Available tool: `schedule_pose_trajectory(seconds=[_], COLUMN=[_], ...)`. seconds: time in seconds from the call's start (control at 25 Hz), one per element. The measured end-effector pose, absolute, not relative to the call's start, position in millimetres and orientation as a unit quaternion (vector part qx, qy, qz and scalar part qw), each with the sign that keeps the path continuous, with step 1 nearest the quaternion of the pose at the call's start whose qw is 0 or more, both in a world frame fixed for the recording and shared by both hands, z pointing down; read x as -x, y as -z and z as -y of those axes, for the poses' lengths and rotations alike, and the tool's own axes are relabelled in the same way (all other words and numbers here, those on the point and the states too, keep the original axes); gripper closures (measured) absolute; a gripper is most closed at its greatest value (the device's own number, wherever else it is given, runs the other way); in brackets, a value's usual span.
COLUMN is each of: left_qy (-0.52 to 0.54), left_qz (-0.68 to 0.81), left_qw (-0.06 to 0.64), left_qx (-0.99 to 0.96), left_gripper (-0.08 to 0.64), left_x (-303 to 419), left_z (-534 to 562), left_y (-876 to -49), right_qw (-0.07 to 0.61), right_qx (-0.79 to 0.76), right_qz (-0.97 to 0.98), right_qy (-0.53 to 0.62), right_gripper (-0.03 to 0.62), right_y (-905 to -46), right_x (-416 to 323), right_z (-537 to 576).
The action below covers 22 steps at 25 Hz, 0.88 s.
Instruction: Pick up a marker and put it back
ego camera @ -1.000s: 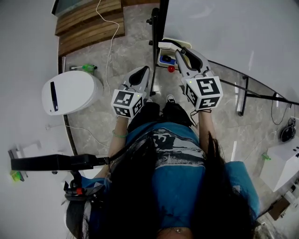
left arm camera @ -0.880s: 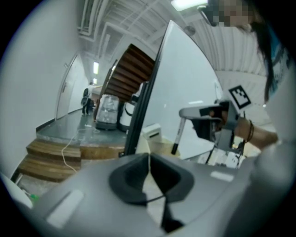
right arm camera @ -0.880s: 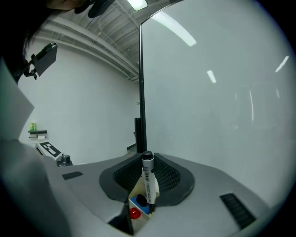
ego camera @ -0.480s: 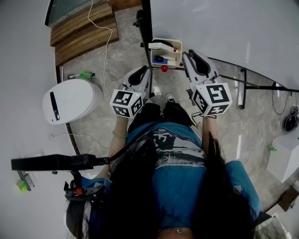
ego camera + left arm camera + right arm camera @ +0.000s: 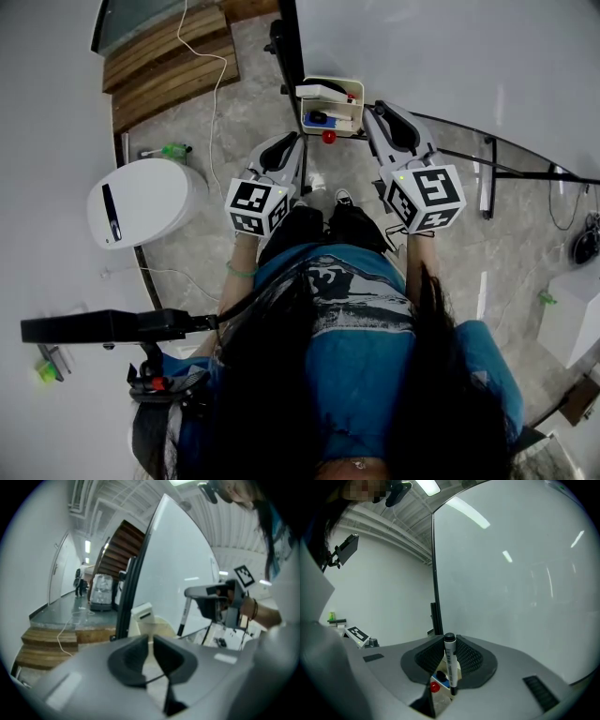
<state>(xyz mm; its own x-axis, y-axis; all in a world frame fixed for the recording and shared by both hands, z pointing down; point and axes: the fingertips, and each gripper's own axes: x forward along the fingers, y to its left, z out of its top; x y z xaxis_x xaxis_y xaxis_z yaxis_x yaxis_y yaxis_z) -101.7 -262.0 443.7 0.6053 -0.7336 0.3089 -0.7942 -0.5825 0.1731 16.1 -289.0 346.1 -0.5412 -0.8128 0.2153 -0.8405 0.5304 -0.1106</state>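
Observation:
In the right gripper view a white marker (image 5: 451, 665) with a black cap stands upright between the jaws of my right gripper (image 5: 450, 653), which is shut on it. Under its lower end show a red knob (image 5: 434, 687) and a blue item of the tray. In the head view my right gripper (image 5: 372, 110) is just right of the cream tray (image 5: 351, 90) at the whiteboard's (image 5: 450, 56) lower edge. The tray holds a white eraser (image 5: 319, 92). My left gripper (image 5: 292, 141) hangs lower left of the tray; its jaws (image 5: 151, 641) are nearly together with nothing between them.
A white round-topped bin (image 5: 145, 202) and a green bottle (image 5: 174, 150) are on the stone floor at the left. Wooden steps (image 5: 169, 52) with a white cable lie at the back. The whiteboard's black post (image 5: 289, 47) and stand legs (image 5: 487, 173) flank the tray.
My right gripper has drawn away from over the tray to its right side, with the marker in it, and then held still. The left gripper has hardly moved.

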Motion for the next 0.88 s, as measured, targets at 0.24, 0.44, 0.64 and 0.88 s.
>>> schedule_pose_trajectory(seconds=[0.24, 0.44, 0.64, 0.88], left_qy=[-0.108, -0.091, -0.094, -0.094], left_qz=[0.437, 0.448, 0.448, 0.450], left_qw=[0.143, 0.152, 0.155, 0.156], left_qx=[-0.881, -0.876, -0.875, -0.874], left_gripper=[0.551, 0.549, 0.549, 0.549], left_x=[101, 107, 107, 108], left_z=[263, 266, 266, 266], left_y=[-444, -441, -443, -444], right_qw=[0.064, 0.063, 0.062, 0.064], right_qx=[-0.469, -0.468, -0.466, -0.451], right_qz=[0.875, 0.876, 0.877, 0.886], right_qy=[-0.097, -0.096, -0.097, -0.088], right_gripper=[0.509, 0.510, 0.509, 0.509], right_y=[-342, -341, -339, -334], right_x=[-14, -13, -13, -2], right_z=[292, 293, 293, 295])
